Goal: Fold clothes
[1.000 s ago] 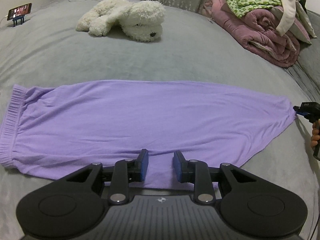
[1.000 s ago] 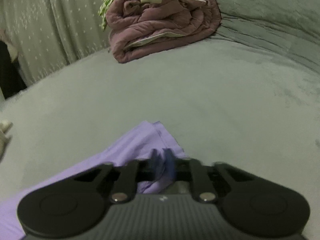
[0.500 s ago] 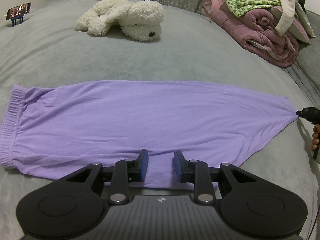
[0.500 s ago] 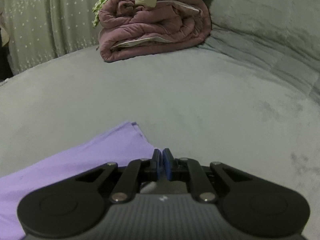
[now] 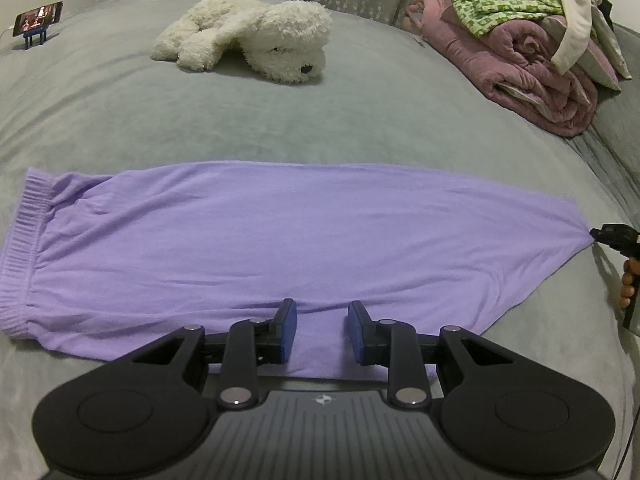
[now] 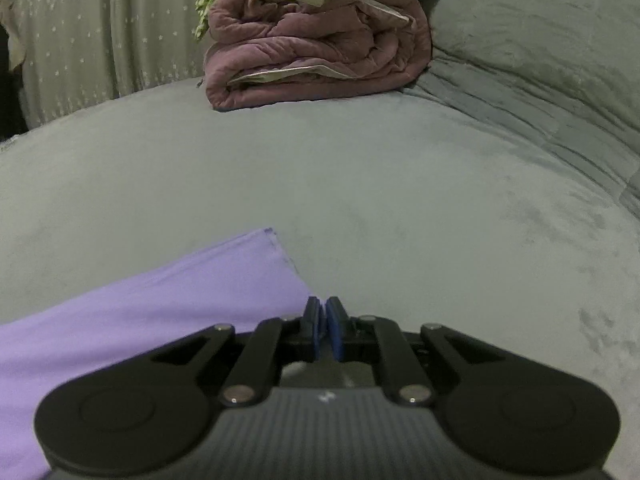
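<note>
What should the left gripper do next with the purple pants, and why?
Probably close its open pads on the near edge. The purple pants lie flat on the grey bed, the left gripper straddles that edge, and the right gripper, jaws easing open, has the hem corner between them, so the cloth looks stretched and ready to lift.

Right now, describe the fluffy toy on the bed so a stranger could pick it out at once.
Start from the wide grey bed cover, where long lilac trousers lie spread flat. Beyond them, toward the star-dotted curtain, a cream plush dog lies on its side. It is the only shaggy white thing, left of the folded mauve quilt and right of the small propped phone.
</note>
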A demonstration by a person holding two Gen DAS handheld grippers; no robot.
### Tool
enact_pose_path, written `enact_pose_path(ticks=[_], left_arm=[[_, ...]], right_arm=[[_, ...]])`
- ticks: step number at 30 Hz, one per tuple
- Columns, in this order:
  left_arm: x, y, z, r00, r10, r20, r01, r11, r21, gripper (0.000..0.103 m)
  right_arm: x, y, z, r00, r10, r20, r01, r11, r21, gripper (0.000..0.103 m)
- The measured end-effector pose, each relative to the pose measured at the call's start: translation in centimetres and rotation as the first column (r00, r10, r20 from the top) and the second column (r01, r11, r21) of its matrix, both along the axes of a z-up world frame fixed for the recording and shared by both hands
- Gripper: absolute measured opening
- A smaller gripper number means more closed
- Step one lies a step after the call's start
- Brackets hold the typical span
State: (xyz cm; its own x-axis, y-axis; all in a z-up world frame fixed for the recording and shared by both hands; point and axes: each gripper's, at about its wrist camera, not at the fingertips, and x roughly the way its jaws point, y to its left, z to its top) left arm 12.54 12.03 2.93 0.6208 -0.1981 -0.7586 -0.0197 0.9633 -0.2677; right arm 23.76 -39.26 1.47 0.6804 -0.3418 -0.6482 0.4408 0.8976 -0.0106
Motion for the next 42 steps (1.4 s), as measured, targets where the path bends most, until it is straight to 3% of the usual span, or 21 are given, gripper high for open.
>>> enact_pose_path(ticks=[5,7,10,13,19,25,29,32,34,35,36,39,42], left_arm=[[0.1,0.5,0.2,1.0,0.012,-0.001,-0.012,1.0,-0.02,0.026],[0.1,0.8,0.4,1.0,0.018,0.001,-0.018,0.999,-0.029,0.026],[0.1,1.4,0.8,0.999,0.038,0.01,-0.038,0.998,-0.046,0.026],[0.1,1.8,0.8,0.999,0.052,0.005,-0.052,0.997,-0.049,0.027],[0.0,1.5,0.5,0.999,0.035,-0.01,-0.035,0.998,-0.045,0.027],[0.0,1.3,0.7,1.0,0.017,-0.014,-0.018,0.999,-0.049,0.027],[0.2,1.6,0.6,0.999,0.024,-0.031,-0.026,0.998,-0.054,0.027],[0.3,1.6,0.5,0.999,0.021,-0.04,-0.023,0.999,-0.046,0.027],[0.3,1.5,0.5,0.999,0.017,-0.042,-0.018,0.999,-0.038,0.027],[0.3,1.4,0.5,0.999,0.015,-0.043,-0.017,0.999,-0.035,0.027],[0.3,1.4,0.5,0.999,0.015,-0.044,-0.016,0.999,-0.034,0.027],[0.2,1.5,0.5,0.999,0.016,-0.044,-0.017,0.999,-0.035,0.027],[0.2,1.5,0.5,0.999,0.015,-0.044,-0.017,0.999,-0.033,0.027]], right_arm=[[-0.2,0.0,1.1,0.998,-0.06,0.027,0.06,0.998,-0.017,0.025],[-0.6,0.7,1.7,0.998,-0.041,0.045,0.042,0.999,-0.029,0.027],[-0.9,2.9,2.4,0.998,0.052,0.047,-0.05,0.998,-0.023,0.031],[-1.0,7.1,2.8,0.976,0.213,0.037,-0.212,0.977,-0.017,0.037],[0.6,17.1,3.1,0.851,0.524,-0.041,-0.525,0.844,-0.112,0.039],[2.9,21.9,2.4,0.763,0.641,-0.08,-0.646,0.76,-0.068,0.036],[2.8,24.9,1.8,0.67,0.73,-0.132,-0.742,0.663,-0.101,0.038],[2.6,26.5,1.7,0.582,0.79,-0.194,-0.813,0.573,-0.109,0.039],[2.5,27.4,1.5,0.533,0.812,-0.236,-0.846,0.519,-0.125,0.03],[2.5,27.6,1.4,0.521,0.818,-0.245,-0.853,0.508,-0.117,0.012],[2.5,27.9,1.4,0.511,0.822,-0.254,-0.859,0.498,-0.116,0.005],[2.3,28.7,1.4,0.51,0.817,-0.269,-0.86,0.481,-0.17,0.004],[2.1,29.0,1.6,0.532,0.807,-0.257,-0.845,0.485,-0.226,0.004]])
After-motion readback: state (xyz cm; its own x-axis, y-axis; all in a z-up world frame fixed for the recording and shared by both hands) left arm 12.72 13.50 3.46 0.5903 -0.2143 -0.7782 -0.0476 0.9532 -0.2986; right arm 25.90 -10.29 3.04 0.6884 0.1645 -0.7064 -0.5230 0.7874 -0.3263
